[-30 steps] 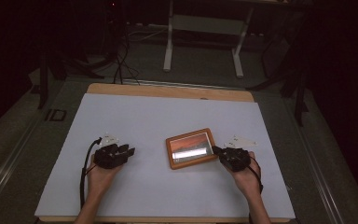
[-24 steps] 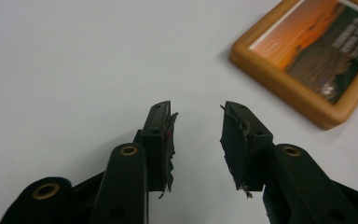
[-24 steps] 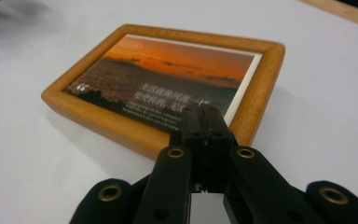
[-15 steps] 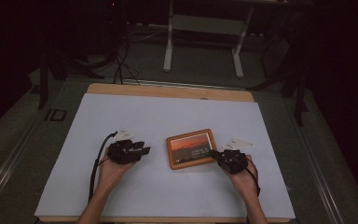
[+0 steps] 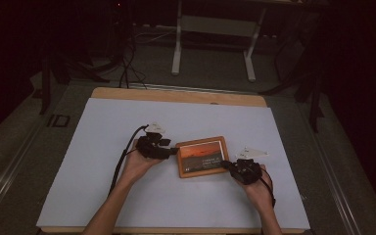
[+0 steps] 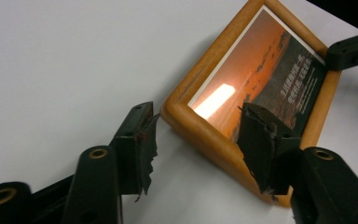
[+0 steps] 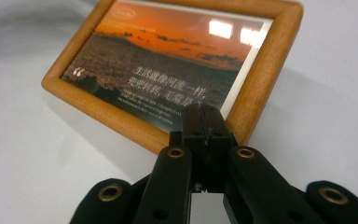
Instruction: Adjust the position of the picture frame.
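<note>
Wooden-framed sunset picture (image 5: pixel 201 157) lay flat, left gripper (image 6: pixel 196 140) newly arrived, jaws just opening astride its corner, ungripped; right gripper (image 7: pixel 204 122) clenched at its edge.

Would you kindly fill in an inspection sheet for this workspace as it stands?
Surface: white sheet over a wooden table.
Job's thing: wooden picture frame with a sunset print, lying flat.
Clutter: nothing seen.
Grippers: left gripper open, jaws just opening, astride the frame's corner; right gripper shut, tips at the frame's edge.
Cables: black cable trailing from the left gripper.
Surroundings: dark room, grey stand, floor cables.
</note>
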Demonstrator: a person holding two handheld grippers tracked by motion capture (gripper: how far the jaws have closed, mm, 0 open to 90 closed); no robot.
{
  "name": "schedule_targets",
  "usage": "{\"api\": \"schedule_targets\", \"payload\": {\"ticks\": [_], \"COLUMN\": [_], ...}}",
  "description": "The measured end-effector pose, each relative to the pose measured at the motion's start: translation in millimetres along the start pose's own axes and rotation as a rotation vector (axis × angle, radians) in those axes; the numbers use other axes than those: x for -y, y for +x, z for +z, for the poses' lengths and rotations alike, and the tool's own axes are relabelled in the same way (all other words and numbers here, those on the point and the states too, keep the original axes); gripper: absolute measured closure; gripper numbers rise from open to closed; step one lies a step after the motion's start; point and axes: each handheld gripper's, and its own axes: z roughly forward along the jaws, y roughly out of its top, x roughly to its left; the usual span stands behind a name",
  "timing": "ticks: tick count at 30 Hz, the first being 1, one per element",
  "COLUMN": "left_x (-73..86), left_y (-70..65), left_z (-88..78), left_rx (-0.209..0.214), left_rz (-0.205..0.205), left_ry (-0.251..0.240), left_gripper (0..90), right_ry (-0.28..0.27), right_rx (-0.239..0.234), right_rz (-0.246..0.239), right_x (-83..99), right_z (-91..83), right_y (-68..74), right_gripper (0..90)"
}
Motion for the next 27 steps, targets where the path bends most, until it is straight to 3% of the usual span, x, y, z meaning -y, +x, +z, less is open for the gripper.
{"api": "schedule_targets", "payload": {"ticks": [2, 3, 5, 11, 15, 16, 20, 23, 27], "left_x": [-2.2, -8.0, -11.4, -13.2, -14.4, -18.3, -22.8, -26.6, -32.8], "left_y": [-0.8, -4.0, -5.4, 0.4, 0.0, -1.3, -2.0, -5.7, -10.6], "left_z": [3.0, 13.0, 21.8, 32.4, 33.4, 35.2, 34.9, 37.0, 40.3], "left_rx": [0.006, 0.016, 0.009, 0.057, 0.078, 0.113, 0.144, 0.146, 0.134], "left_rz": [0.007, 0.034, 0.052, 0.004, 0.006, 0.017, 0.023, 0.046, 0.067], "left_ry": [0.002, 0.027, 0.053, 0.072, 0.078, 0.100, 0.115, 0.134, 0.150], "left_gripper": [45.8, 46.3, 44.1, 42.6, 42.6, 42.3, 44.3, 42.8, 41.8], "right_ry": [0.006, 0.010, 0.012, 0.039, 0.049, 0.064, 0.086, 0.086, 0.100], "right_rx": [-0.005, -0.012, -0.012, -0.039, -0.046, -0.046, -0.062, -0.082, -0.079], "right_rz": [0.002, 0.000, -0.001, -0.004, -0.002, -0.014, -0.016, -0.001, -0.017], "right_x": [1.0, 1.6, 1.5, 5.2, 6.3, 6.4, 8.3, 10.4, 10.3], "right_z": [-0.1, -0.2, -0.3, 0.6, 1.1, 1.7, 3.0, 3.9, 4.2], "right_y": [-0.7, -1.7, -1.5, -5.0, -5.9, -5.7, -7.4, -10.3, -10.1], "right_gripper": [89.9, 89.9, 89.9, 89.9, 89.9, 90.0, 90.0, 90.0, 90.0]}}
